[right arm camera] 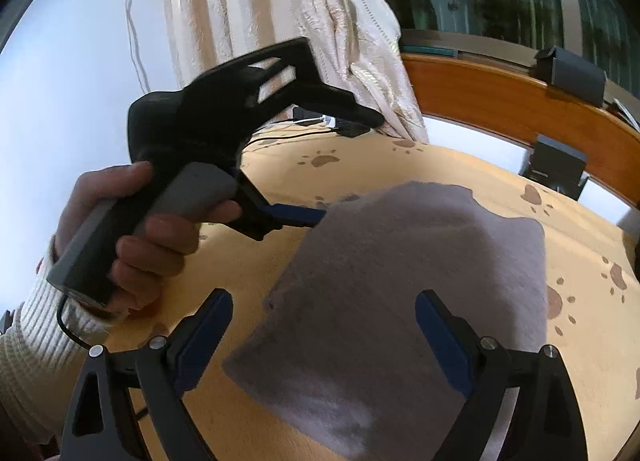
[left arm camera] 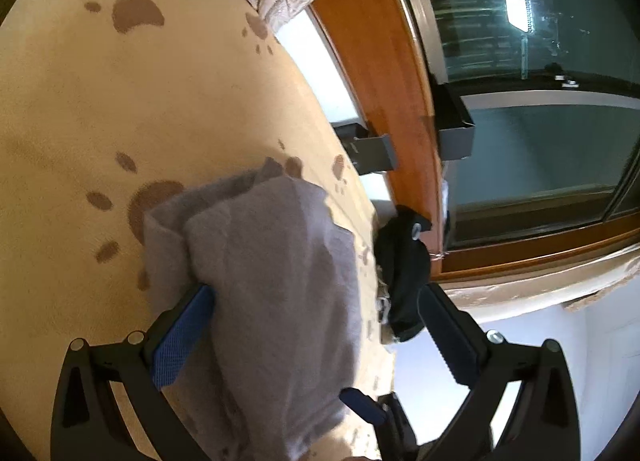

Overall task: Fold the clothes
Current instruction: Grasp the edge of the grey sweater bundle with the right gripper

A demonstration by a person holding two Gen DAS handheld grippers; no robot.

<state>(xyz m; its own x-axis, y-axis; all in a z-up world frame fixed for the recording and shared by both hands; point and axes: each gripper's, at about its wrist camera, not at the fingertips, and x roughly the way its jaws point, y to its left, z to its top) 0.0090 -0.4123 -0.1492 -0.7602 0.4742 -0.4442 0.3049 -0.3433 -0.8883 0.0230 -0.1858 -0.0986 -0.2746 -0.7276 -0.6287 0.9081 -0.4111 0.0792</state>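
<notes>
A folded grey cloth lies on a beige blanket with brown paw prints. My left gripper is wide open over the cloth, and its left pad touches the cloth's folded edge. In the right wrist view the grey cloth sits between the spread fingers of my right gripper, which is open and holds nothing. A hand in a white ribbed sleeve holds the left gripper there, with its lower fingertip at the cloth's far left edge. One blue right fingertip shows low in the left wrist view.
A cream curtain hangs behind the blanket, beside a wooden window frame and dark glass. Small black boxes sit on the sill. A dark bundled object lies at the blanket's edge. Cables run under the curtain.
</notes>
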